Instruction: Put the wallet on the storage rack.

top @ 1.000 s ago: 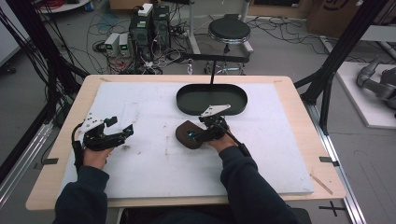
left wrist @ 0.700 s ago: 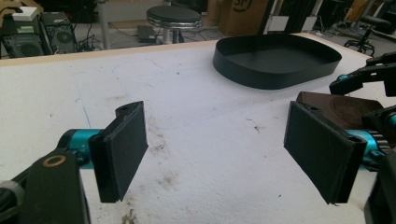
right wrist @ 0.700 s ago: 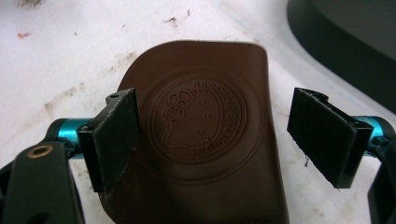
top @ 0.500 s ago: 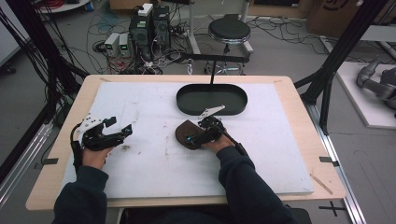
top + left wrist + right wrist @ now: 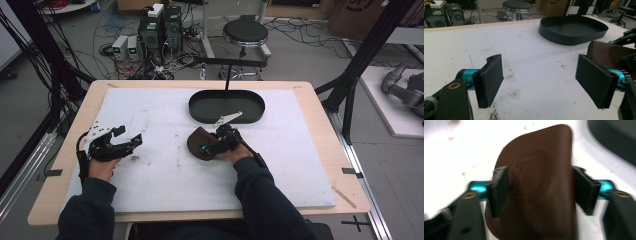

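The right claw (image 5: 541, 192) has just been closing its jaws, and both pads now press on the sides of the flat brown leather pouch with an embossed round seal (image 5: 536, 182), gripping it. The pouch lies on the white foam-covered tabletop (image 5: 150, 190), just in front of the black oval metal tray (image 5: 200, 107). The left claw (image 5: 544, 80) rests well apart on the tabletop, its jaws wide open around nothing
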Demonstrator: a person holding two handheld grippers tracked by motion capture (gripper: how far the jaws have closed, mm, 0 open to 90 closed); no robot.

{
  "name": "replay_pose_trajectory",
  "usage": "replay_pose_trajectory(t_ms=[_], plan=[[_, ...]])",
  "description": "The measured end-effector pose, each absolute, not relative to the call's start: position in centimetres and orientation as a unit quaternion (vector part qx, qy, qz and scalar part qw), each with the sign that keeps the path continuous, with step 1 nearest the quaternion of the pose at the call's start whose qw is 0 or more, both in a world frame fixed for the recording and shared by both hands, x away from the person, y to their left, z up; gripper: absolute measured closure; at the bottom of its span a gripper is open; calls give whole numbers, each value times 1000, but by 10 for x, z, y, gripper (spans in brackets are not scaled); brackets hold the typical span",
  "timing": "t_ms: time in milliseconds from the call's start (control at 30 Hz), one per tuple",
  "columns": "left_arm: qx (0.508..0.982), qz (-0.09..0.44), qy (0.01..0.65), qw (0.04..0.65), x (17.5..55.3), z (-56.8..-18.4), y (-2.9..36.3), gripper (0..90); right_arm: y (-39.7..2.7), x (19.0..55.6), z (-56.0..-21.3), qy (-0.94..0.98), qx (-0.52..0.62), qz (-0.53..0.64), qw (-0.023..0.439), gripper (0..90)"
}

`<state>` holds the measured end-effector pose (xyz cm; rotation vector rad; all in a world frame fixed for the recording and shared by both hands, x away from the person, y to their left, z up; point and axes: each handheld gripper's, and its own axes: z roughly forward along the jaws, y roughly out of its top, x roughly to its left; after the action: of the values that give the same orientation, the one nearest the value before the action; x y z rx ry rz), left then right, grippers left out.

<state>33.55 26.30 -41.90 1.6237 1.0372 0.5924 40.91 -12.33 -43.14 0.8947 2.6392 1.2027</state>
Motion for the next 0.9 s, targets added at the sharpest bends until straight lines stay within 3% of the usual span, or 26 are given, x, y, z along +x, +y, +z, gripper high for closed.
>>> replay_pose_trajectory(t_ms=[133,333,633,900], plan=[[681,248,436,533,336,-419,263,223,-132,405,-419,861,284,418,52,551],[677,254,435,537,334,-418,263,234,-136,396,-405,861,256,432,80,641],[676,256,431,540,334,-418,263,234,-160,390,-383,857,267,395,195,667],[677,254,430,540,334,-417,263,233,-152,383,-388,874,238,368,208,664]])
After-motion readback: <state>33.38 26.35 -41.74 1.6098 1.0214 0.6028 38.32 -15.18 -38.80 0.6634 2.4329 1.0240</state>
